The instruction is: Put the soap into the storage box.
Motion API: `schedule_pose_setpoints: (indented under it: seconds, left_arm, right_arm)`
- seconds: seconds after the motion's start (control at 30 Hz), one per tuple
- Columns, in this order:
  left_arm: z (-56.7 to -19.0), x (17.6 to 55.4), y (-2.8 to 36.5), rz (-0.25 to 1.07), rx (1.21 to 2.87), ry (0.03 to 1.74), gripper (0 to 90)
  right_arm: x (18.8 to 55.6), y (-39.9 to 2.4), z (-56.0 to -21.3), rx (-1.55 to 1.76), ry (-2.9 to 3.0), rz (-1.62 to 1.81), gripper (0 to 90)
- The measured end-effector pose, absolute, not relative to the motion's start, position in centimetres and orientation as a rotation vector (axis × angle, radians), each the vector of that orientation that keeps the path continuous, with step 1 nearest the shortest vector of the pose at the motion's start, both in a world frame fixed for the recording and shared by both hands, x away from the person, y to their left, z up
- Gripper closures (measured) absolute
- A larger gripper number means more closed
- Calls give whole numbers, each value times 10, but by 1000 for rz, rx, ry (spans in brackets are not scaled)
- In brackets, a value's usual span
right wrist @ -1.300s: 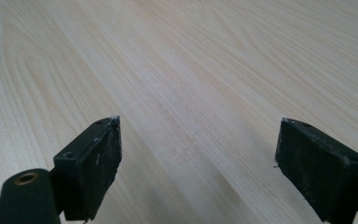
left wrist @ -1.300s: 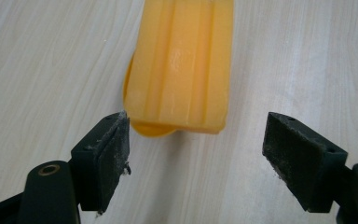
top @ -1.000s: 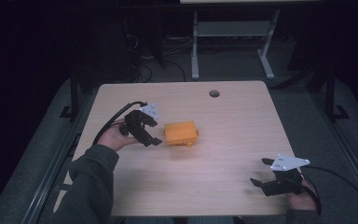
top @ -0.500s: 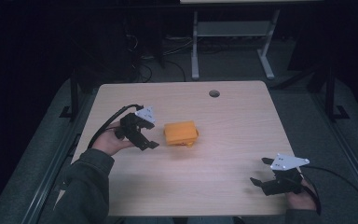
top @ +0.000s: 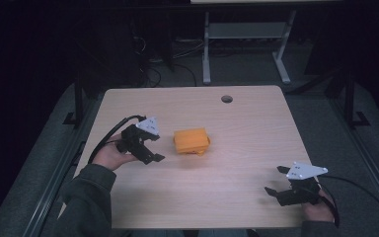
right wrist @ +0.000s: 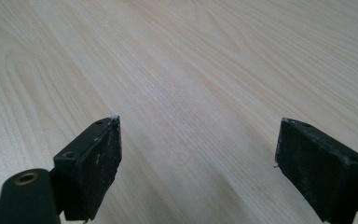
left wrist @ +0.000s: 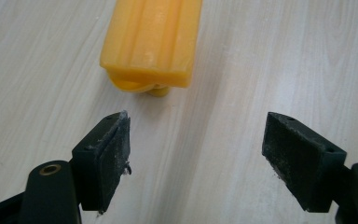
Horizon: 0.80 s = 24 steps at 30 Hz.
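Note:
An orange ridged plastic block (top: 191,141) lies flat near the middle of the light wooden table (top: 246,133). My left gripper (top: 156,148) is just left of it, open, with a small gap between its fingertips and the block. In the left gripper view the block (left wrist: 151,42) lies ahead and slightly left of the open left gripper (left wrist: 196,140), with something rounded and orange showing under its near end. My right gripper (top: 274,180) rests at the table's near right, open. In the right gripper view the right gripper (right wrist: 198,144) has bare wood between its jaws.
A round cable hole (top: 226,98) sits near the table's far edge. Beyond the table are white stand legs (top: 206,54) and loose cables on a dark floor. A black cable (top: 109,136) trails from the left gripper.
My left gripper has drawn back a little from the orange block, toward the near left. The block and the right gripper have stayed put.

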<state>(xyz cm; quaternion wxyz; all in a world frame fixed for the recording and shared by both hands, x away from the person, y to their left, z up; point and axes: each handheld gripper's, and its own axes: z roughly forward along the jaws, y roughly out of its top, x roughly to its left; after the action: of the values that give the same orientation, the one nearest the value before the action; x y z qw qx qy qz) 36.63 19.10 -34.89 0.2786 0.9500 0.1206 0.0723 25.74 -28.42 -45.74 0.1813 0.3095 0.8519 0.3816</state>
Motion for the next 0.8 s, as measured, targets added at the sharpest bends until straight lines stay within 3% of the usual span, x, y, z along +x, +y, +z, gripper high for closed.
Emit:
schedule_pose_setpoints:
  seconds: [0.8]
  left_arm:
    - [-362,354,210,205,2520,387,229]
  right_arm:
    - [257,-287,-459,905,2394,1065,139]
